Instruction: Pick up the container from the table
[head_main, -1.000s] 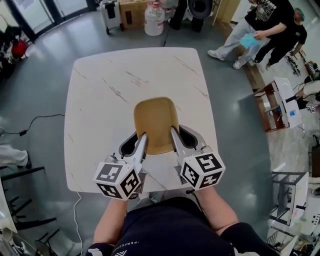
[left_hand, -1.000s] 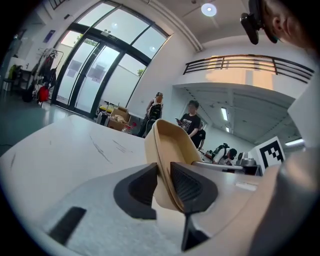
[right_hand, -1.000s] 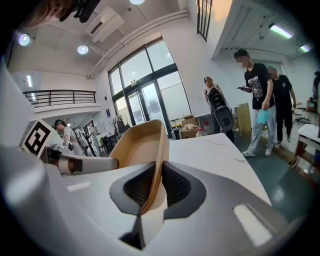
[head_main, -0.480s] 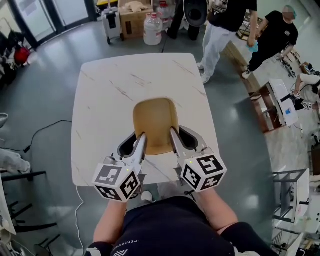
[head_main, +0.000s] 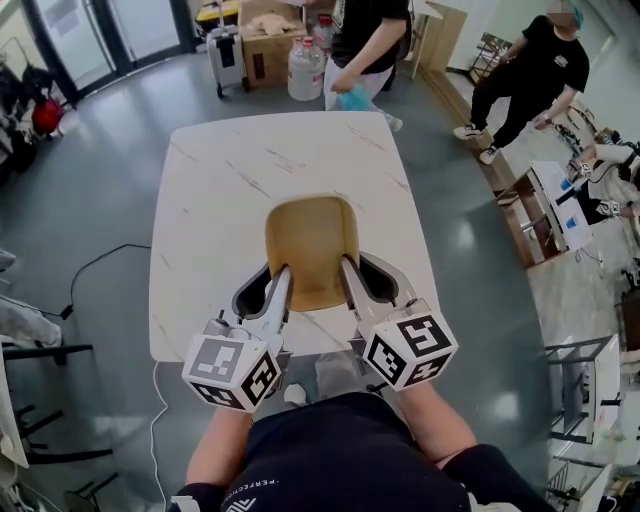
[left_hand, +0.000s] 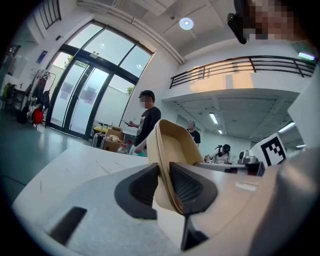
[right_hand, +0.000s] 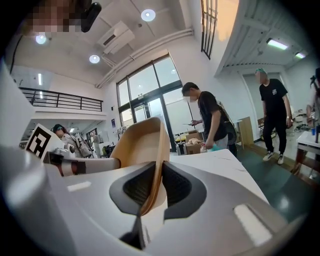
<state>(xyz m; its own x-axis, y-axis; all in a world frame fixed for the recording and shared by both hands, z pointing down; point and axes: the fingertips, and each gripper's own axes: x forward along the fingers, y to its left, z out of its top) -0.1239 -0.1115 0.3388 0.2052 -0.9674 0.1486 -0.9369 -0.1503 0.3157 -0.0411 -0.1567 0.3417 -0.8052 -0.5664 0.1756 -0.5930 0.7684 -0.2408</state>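
A tan, shallow oblong container (head_main: 310, 250) hangs over the near half of the white marble table (head_main: 230, 170), held from both sides. My left gripper (head_main: 272, 285) is shut on its left rim wall, one pad inside and one outside. My right gripper (head_main: 358, 280) is shut on the right rim wall the same way. In the left gripper view the container (left_hand: 172, 145) stands edge-on between the dark pads of the left gripper (left_hand: 164, 182). The right gripper view shows the container (right_hand: 142, 145) pinched by the right gripper (right_hand: 159, 182), with the tabletop below.
A person in black (head_main: 365, 40) stands at the table's far edge, another person (head_main: 525, 70) farther right. A water jug (head_main: 305, 45) and cardboard box (head_main: 265, 20) sit on the floor beyond. Shelving (head_main: 575, 200) stands at the right, a cable (head_main: 90, 270) on the left floor.
Both grippers have risen with the container held between them, and it looks higher above the table. A person in black has walked over to the table's far edge.
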